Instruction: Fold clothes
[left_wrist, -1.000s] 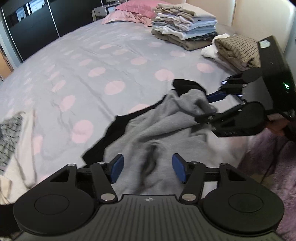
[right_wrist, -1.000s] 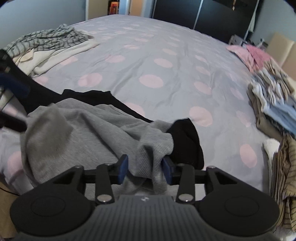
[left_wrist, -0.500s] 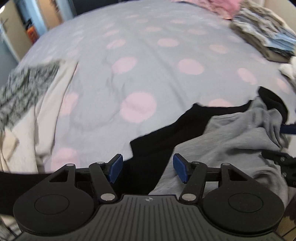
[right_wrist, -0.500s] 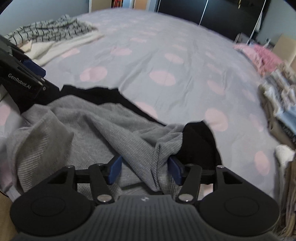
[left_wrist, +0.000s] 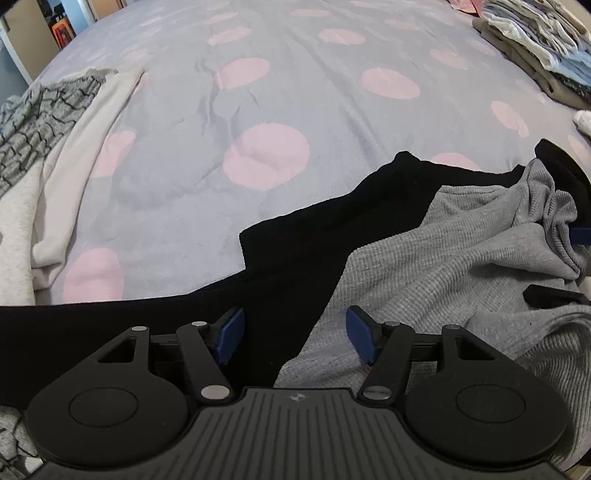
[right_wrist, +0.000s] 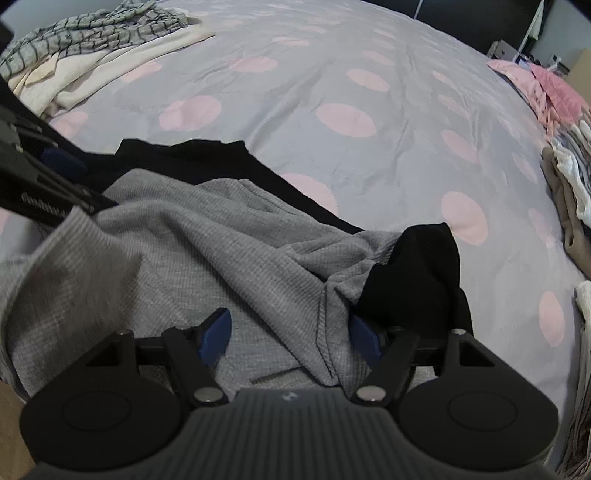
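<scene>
Both claws agape: left claw (left_wrist: 294, 334), right claw (right_wrist: 288, 336); grey garment (right_wrist: 221, 251) partly hides black garment (left_wrist: 295, 258).

Two wrist fisheyes, both low and close over the near edge of the bed (left_wrist: 295, 96), each looking forward past its own blue-padded fingers. Left view faces across the spread toward the folded stack (left_wrist: 535, 40) at far right. Right view sits further right, angled across toward the checked and cream clothes (right_wrist: 92, 48) at far left. Both share the grey ribbed garment (right_wrist: 221, 251), black garment (left_wrist: 295, 266) and dotted cover.
</scene>
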